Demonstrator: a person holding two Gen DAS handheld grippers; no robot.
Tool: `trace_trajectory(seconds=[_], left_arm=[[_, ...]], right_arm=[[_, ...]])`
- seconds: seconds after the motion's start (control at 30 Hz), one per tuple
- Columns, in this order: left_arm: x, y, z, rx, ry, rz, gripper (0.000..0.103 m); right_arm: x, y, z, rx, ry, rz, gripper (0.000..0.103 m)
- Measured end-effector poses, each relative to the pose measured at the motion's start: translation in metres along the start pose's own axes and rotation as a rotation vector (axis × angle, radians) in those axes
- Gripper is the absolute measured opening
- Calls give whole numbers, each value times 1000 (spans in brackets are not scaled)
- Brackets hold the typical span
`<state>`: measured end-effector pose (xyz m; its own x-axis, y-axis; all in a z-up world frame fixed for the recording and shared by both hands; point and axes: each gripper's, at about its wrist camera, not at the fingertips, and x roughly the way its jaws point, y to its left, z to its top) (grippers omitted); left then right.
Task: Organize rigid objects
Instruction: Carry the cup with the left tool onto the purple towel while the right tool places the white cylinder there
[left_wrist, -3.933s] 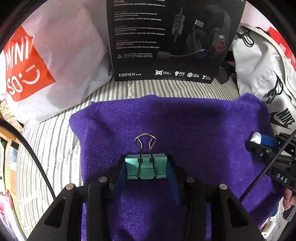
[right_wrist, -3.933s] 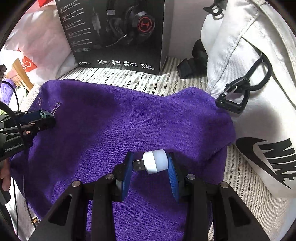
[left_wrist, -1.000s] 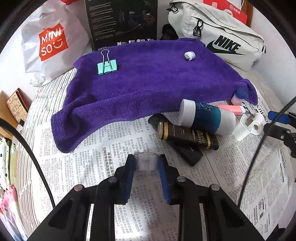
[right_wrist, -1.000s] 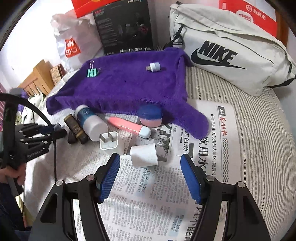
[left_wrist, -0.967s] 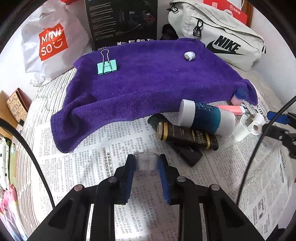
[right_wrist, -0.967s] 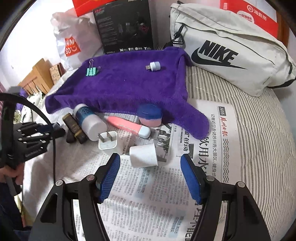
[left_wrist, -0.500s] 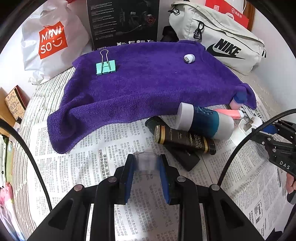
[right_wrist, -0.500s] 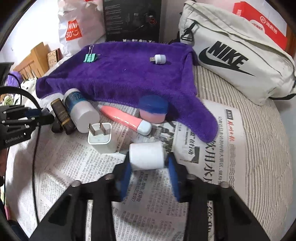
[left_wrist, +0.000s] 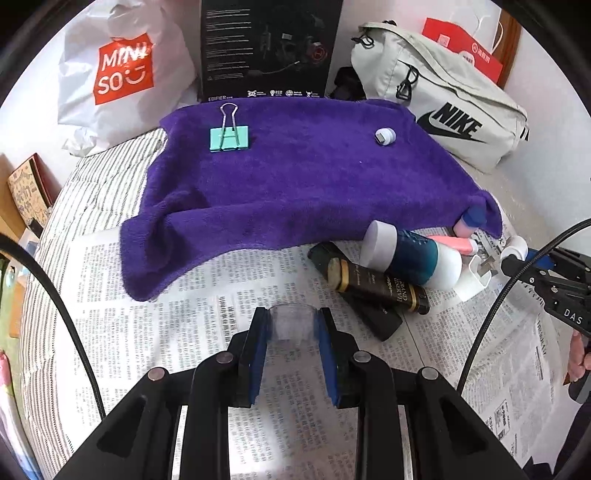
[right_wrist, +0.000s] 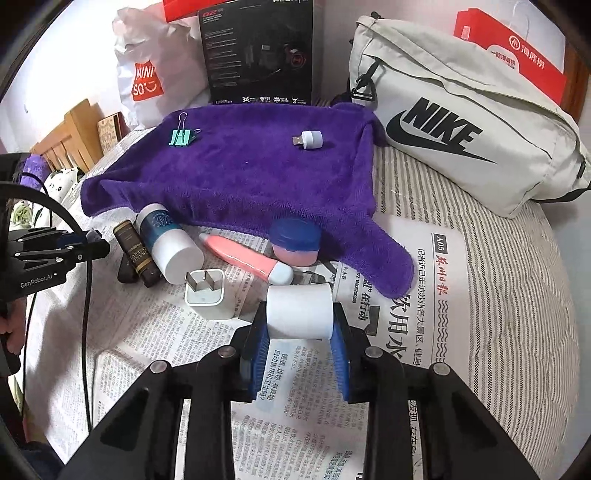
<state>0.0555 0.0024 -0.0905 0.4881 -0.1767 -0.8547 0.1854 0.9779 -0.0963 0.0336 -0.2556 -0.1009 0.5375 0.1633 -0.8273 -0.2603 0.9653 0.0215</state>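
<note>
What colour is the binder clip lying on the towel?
Mint green with silver wire handles; the binder clip shows best in the left wrist view.

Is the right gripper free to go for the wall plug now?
Probably not yet: the right gripper is shut on the white cylinder. The wall plug lies uncovered just beside it, so the path opens once the cylinder is set down.

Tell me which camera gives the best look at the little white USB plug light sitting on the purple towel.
The right wrist view. There the USB light lies side-on on the purple towel, so both its metal plug and white body show. In the left wrist view it appears only as a small round white shape seen end-on.
</note>
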Motion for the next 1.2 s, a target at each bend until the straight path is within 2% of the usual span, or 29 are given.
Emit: trace_trajectory(seconds=[0.33,0.7,1.0,1.2], left_arm=[[-15,15,8,-35,-18,-7,26],[-34,23,22,-35,-44,21,26],[-62,25,44,-20,-83,34,26],[-64,24,61,-6,-100,46,26]], right_arm=[[-4,1,14,5,-14,30,31],[-21,5,35,14,-51,91,31],[-36,1,55,26,-98,105,31],[-35,-2,69,21,-112,101,31]])
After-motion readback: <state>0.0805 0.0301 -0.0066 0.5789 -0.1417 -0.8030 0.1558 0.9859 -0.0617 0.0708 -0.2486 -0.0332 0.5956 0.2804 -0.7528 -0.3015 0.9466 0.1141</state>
